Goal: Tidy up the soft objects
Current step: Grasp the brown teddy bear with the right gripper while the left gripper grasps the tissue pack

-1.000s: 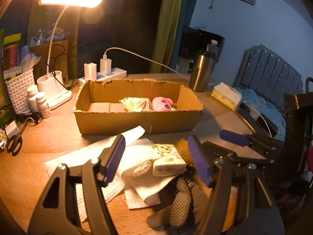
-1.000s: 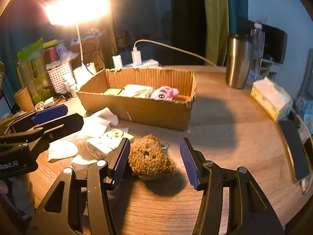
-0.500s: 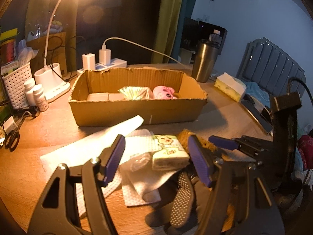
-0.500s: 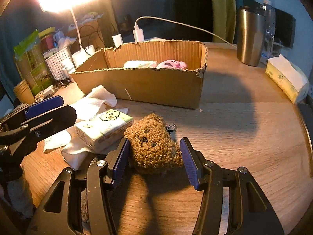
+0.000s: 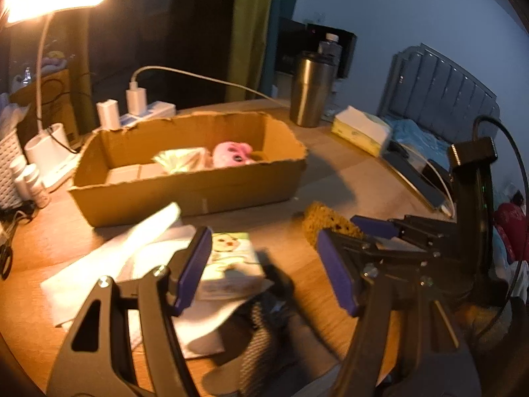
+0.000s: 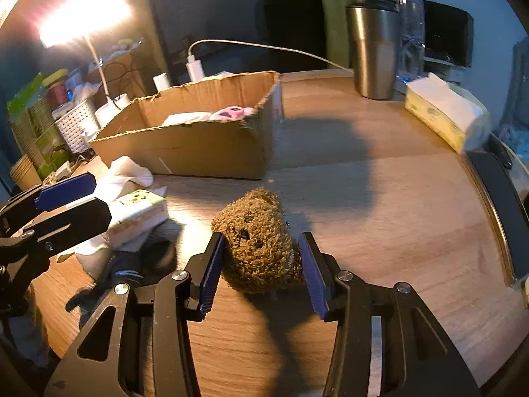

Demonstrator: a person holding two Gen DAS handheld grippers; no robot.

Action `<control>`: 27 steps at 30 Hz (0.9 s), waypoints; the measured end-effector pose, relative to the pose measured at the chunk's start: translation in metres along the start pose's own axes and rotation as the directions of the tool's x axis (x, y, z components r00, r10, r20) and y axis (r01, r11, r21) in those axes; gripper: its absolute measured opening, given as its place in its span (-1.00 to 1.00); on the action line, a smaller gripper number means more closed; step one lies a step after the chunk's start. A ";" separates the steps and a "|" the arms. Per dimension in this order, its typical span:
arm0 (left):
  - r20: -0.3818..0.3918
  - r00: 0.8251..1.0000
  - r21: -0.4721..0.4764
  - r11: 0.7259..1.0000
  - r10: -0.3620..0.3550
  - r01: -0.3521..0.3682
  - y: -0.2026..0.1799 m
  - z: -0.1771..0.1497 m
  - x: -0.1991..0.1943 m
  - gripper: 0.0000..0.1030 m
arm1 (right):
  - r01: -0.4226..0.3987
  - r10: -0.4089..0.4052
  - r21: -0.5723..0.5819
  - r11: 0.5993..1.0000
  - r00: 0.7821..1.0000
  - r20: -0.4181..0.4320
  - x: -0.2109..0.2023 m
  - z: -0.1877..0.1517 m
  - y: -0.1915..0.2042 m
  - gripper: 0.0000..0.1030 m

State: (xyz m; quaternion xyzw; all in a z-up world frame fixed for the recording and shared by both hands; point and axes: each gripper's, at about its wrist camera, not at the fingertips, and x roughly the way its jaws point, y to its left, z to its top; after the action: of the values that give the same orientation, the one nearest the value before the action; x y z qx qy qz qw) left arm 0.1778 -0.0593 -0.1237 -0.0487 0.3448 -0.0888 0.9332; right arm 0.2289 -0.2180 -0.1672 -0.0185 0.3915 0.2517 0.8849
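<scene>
A brown plush bear (image 6: 258,241) lies on the wooden table; part of it shows in the left wrist view (image 5: 325,223). My right gripper (image 6: 263,271) is open, with its blue pads on either side of the bear and small gaps showing. My left gripper (image 5: 264,274) is open above a tissue pack with a cartoon print (image 5: 231,264), white cloths (image 5: 109,264) and dark dotted socks (image 5: 261,340). An open cardboard box (image 5: 185,192) behind holds a pink plush (image 5: 233,154) and folded items.
A steel tumbler (image 6: 372,49) and a yellow tissue pack (image 6: 443,115) stand at the back right. A lit desk lamp (image 5: 49,0), power strip (image 5: 145,114), white basket and bottles stand at the left. A dark tablet (image 6: 499,198) lies at the right edge.
My right gripper has moved forward, so its open jaws now straddle the bear. My left gripper has shifted right and closer over the tissue pack.
</scene>
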 end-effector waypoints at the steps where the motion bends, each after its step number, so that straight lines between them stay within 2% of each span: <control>1: -0.012 1.000 -0.003 1.000 -0.005 0.005 -0.001 0.000 0.003 0.32 | 0.000 0.000 0.002 1.000 1.000 0.002 -0.001 -0.001 -0.001 -0.06; 8: -0.110 0.990 -0.045 0.995 0.088 -0.094 0.013 -0.004 0.026 0.32 | -0.001 0.001 0.014 1.000 1.000 0.011 -0.003 -0.002 -0.007 -0.06; 13: -0.130 0.987 -0.019 0.995 0.096 -0.099 0.010 -0.006 0.031 0.32 | 0.002 -0.002 0.011 1.000 1.000 0.011 -0.002 -0.002 -0.007 -0.06; 23: -0.135 0.984 -0.040 0.992 0.114 -0.120 0.018 -0.003 0.030 0.32 | 0.007 -0.007 0.008 1.000 1.000 0.007 -0.002 -0.002 -0.006 -0.06; 27: -0.163 0.982 -0.035 0.994 0.094 -0.101 0.016 -0.005 0.035 0.32 | 0.011 -0.011 0.003 1.000 1.000 0.006 -0.002 -0.002 -0.006 -0.06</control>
State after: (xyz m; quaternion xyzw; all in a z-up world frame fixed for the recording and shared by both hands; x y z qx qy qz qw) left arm 0.2030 -0.0509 -0.1526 -0.0443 0.4228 -0.0391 0.9043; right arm 0.2290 -0.2248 -0.1677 -0.0186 0.3891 0.2463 0.8875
